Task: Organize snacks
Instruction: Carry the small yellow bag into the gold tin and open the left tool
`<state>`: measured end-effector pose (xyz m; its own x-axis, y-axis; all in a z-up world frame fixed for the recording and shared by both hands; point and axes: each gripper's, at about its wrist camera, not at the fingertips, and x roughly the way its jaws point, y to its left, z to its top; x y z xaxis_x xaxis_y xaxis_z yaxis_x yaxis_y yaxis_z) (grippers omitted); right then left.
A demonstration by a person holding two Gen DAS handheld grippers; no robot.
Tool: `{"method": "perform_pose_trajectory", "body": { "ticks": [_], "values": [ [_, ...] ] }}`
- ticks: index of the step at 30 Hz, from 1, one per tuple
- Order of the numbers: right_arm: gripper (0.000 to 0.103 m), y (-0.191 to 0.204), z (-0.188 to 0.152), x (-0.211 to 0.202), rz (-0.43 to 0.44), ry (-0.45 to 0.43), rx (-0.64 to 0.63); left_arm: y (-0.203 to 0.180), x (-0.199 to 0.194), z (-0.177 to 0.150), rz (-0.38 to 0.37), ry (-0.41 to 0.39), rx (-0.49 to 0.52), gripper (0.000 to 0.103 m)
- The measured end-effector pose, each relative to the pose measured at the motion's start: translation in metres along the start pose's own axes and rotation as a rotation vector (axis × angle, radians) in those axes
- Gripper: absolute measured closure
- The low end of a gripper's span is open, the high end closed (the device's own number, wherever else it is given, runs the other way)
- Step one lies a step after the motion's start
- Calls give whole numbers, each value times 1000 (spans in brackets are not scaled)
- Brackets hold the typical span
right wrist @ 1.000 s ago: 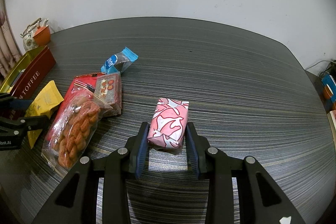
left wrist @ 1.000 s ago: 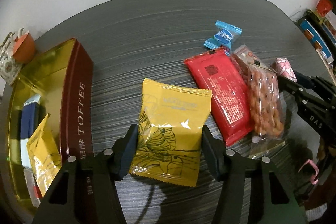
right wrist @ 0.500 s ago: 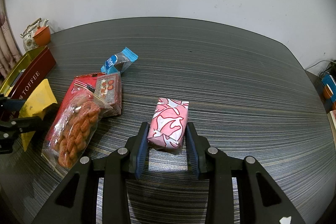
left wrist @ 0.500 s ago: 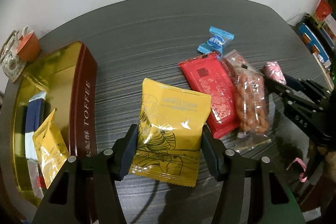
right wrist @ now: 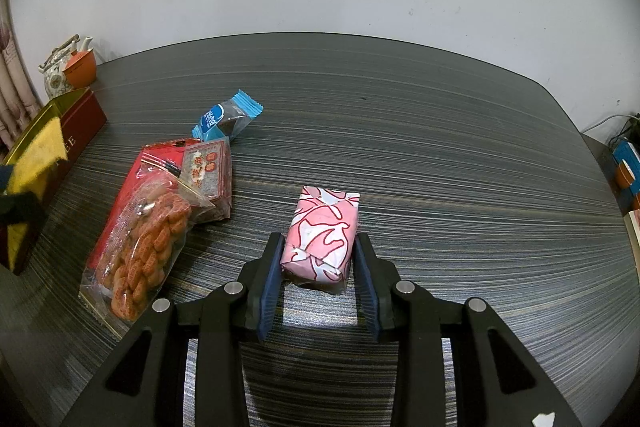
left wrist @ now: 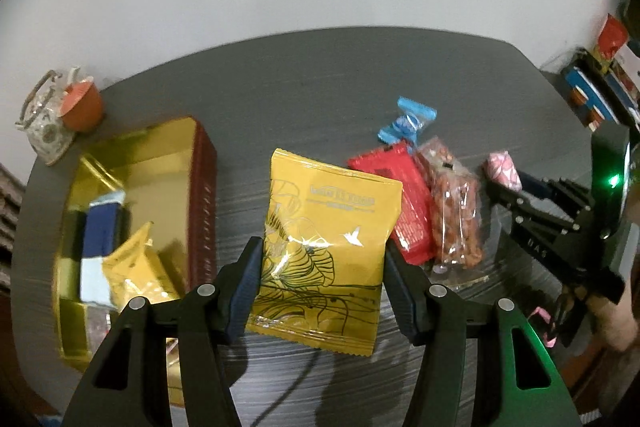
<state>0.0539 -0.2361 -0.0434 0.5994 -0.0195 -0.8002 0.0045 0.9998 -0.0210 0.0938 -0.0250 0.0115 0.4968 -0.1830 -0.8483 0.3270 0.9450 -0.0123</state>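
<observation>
Low in the left wrist view, the left gripper [left wrist: 322,285] is clamped on a yellow snack packet [left wrist: 324,251], held clear of the dark table [left wrist: 320,83]. Left of it sits the gold tin [left wrist: 132,163], snacks inside. In the right wrist view's lower centre, the right gripper [right wrist: 318,277] pinches a pink wrapped block [right wrist: 322,237] resting on the tabletop. Farther left lie a twisted-cracker bag [right wrist: 146,247], red packet [right wrist: 128,193] and blue candy [right wrist: 226,117].

Glossy foil yellow packet [left wrist: 328,251], shiny gold-lined tin [left wrist: 160,155], matt streaked table [right wrist: 440,131].
</observation>
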Motion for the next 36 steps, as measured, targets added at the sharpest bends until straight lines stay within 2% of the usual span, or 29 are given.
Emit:
{"method": "perform_pose_trajectory", "body": {
  "ticks": [8,20,26,36],
  "values": [
    [71,0,0,0,0,0,0,39,-19,7,35,-34,-63,45],
    [71,-1,0,0,0,0,1,125,-30,2,177,-37,-173,44],
    [71,0,0,0,-1,1,1,163,-21,-8,205,-4,-243,44],
    [71,0,0,0,-1,1,1,187,2,-22,228,44,-259,44]
  ]
}}
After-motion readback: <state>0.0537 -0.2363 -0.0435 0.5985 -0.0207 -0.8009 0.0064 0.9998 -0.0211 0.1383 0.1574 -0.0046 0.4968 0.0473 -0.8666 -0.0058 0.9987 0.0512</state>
